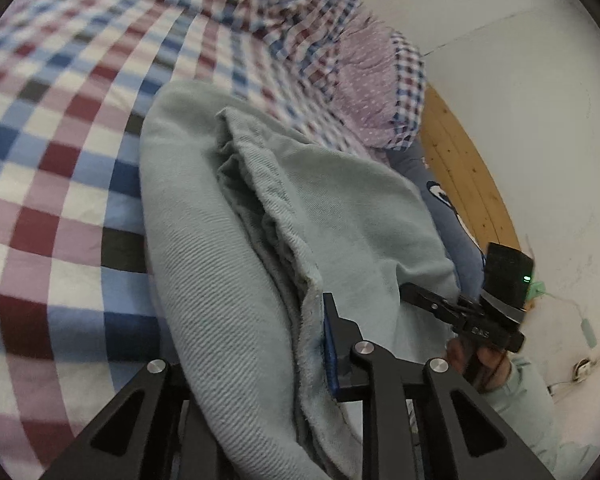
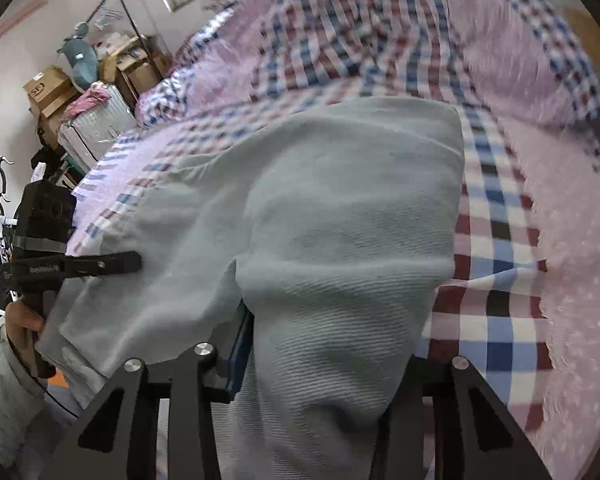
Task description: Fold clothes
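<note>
Your left gripper [image 1: 260, 364] is clamped on the pale green garment [image 1: 228, 264], and your right gripper [image 2: 320, 364] pinches it too. It fills centre frame over the checked bedspread [image 1: 52, 152], bare at left.

Left wrist camera is riding on the left gripper [image 1: 260, 360], looking forward and downward along its fingers, very close to a pale green garment [image 1: 228, 240] lying on the checked bedspread [image 1: 60, 120]; the right gripper [image 1: 440, 304] is showing at its right edge.

Right wrist camera is sitting on the right gripper [image 2: 324, 360], facing down the bed toward stacked cardboard boxes [image 2: 52, 88], equally close.

Both views are sharing the pale green garment [image 2: 340, 200] and checked bedspread [image 2: 492, 240]; the left gripper [image 2: 100, 264] is appearing at left.
</note>
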`<state>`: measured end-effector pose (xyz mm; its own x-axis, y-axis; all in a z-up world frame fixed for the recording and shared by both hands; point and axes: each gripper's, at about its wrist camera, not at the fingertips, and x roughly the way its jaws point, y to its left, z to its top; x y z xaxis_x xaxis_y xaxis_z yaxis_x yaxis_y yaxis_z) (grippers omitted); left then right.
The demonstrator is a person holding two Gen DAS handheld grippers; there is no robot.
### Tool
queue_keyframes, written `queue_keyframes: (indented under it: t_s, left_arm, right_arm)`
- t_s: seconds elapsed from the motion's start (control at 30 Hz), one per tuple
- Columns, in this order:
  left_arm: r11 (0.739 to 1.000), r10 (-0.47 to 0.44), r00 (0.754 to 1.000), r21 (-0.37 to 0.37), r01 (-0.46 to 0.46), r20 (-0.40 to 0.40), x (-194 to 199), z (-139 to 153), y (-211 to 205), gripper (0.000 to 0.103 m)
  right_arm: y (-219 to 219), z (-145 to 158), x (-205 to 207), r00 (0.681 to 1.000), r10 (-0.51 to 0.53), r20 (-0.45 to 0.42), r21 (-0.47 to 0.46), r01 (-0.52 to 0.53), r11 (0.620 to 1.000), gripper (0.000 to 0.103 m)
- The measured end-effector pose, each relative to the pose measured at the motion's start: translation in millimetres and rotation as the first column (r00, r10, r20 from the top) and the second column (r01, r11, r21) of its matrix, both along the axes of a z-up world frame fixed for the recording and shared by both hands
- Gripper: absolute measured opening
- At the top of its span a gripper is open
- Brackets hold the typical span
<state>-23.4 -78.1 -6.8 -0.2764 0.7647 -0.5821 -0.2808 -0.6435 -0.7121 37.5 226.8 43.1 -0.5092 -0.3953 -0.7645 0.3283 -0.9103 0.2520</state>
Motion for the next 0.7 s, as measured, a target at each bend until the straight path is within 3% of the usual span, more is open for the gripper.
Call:
queue_keyframes:
  t_s: [0.17, 0.33, 0.5, 0.7]
  left_arm:
    - [0.995, 0.001, 0.993, -0.094, -0.012, -0.118, 41, 34, -9, 0.021]
    - [0.981, 0.053, 0.978, -0.172, -0.089, -0.201, 80, 59, -43, 0.020]
    - [0.957, 0.142, 0.958, -0.212, -0.197, -0.248, 112, 86, -117, 0.020]
    - [0.907, 0.215, 0.929, -0.292, -0.304, -0.301, 139, 133, -228, 0.020]
  right_arm:
    - [-45, 35, 48, 0.996, 0.047, -0.075, 0.022, -0.045, 0.999, 0.039]
    - [-116, 57, 79, 0.985, 0.104, -0.139, 0.030, -0.101, 0.994, 0.038]
    - [-196, 74, 96, 0.967, 0.176, -0.186, -0.019, -0.182, 0.983, 0.038]
    - [-313, 97, 109, 0.933, 0.267, -0.242, -0.089, -0.296, 0.951, 0.038]
